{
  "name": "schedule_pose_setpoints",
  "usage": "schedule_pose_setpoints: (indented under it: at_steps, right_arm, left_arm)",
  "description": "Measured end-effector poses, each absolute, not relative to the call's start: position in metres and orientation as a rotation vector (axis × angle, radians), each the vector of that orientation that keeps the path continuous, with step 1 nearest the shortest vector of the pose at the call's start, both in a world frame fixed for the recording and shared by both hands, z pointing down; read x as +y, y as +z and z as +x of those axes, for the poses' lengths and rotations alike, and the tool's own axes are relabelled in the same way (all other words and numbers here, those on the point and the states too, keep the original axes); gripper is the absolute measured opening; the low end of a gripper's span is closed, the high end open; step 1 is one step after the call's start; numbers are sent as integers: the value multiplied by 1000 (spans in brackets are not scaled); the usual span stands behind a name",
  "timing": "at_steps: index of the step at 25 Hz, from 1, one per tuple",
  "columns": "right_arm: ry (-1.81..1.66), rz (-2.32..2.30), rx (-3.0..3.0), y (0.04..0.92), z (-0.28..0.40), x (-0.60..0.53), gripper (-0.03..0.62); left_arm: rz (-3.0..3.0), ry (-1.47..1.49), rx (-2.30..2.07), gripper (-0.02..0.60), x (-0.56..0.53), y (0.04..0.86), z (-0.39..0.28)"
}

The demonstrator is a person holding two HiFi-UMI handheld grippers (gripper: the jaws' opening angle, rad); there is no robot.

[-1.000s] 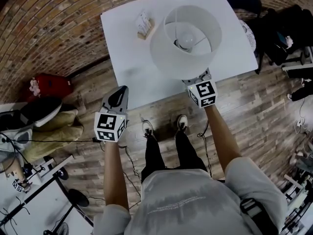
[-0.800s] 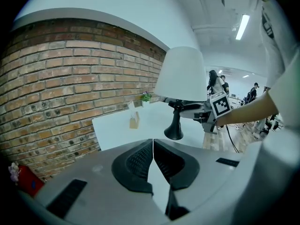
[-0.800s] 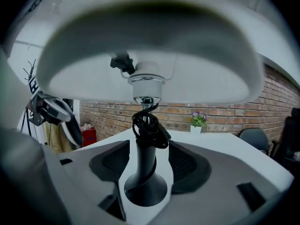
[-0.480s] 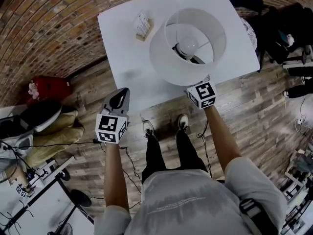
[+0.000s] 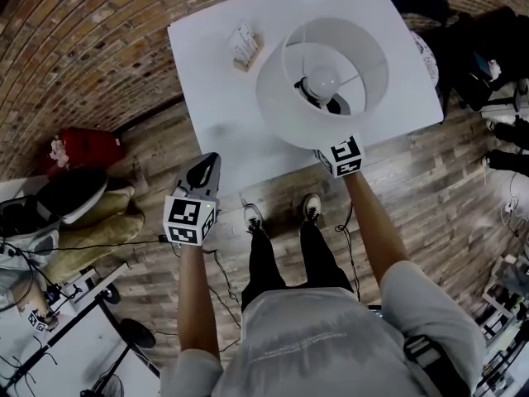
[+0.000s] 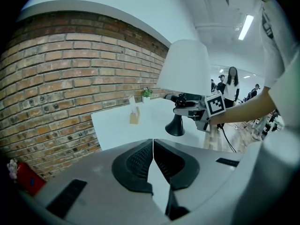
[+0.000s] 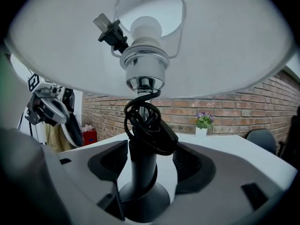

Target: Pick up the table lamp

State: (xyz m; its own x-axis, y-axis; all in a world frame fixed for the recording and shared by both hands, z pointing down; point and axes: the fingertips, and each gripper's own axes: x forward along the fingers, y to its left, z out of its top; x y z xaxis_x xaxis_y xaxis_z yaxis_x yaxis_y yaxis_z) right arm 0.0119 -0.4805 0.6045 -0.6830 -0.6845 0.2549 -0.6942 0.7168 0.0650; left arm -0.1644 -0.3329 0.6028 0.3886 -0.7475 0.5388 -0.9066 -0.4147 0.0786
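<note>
The person stands on a wooden floor (image 5: 430,188), shoes (image 5: 250,217) side by side below the two outstretched forearms. The left tool (image 6: 153,159) hangs over the floor, short of the near edge of the white counter (image 5: 215,98). Its jaws are pressed together with nothing between them.

The right tool (image 7: 149,167) is at that near edge, and in the head view its marker cube shows just below the rim of the white shade (image 6: 184,67). Its jaws stand on either side of the table lamp (image 5: 322,81) and are clamped on the black stem (image 7: 140,172), above the flared base (image 6: 175,128). A black cord (image 7: 149,125) is wound in loops round the stem at the jaws. Its plug (image 7: 108,32) sticks up inside the shade beside the socket.

The head view looks down into the shade's open top at the bulb (image 5: 322,79). In the left gripper view the lamp looks roughly upright. The base is over the right half of the counter; whether it touches the surface cannot be told.

Farther back on the counter, left of the lamp and well apart from it, stands a small wooden holder (image 5: 244,45) with white slips in it. At the far edge sits a small potted plant (image 7: 204,122). A brick wall (image 6: 56,78) runs behind, and a red bag (image 5: 83,147) lies on the floor to the left.
</note>
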Motion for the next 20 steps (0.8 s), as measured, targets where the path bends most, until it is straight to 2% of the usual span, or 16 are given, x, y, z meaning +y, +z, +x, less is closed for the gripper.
schedule_pose_setpoints:
  at_steps: [4, 20]
  right_arm:
    - [44, 1125, -2651, 604, 14, -483, 248]
    - [76, 1117, -2655, 587, 23, -471, 238]
  left_arm:
    - [2283, 611, -1442, 14, -329, 603, -167]
    - [2303, 587, -1466, 14, -324, 588, -169]
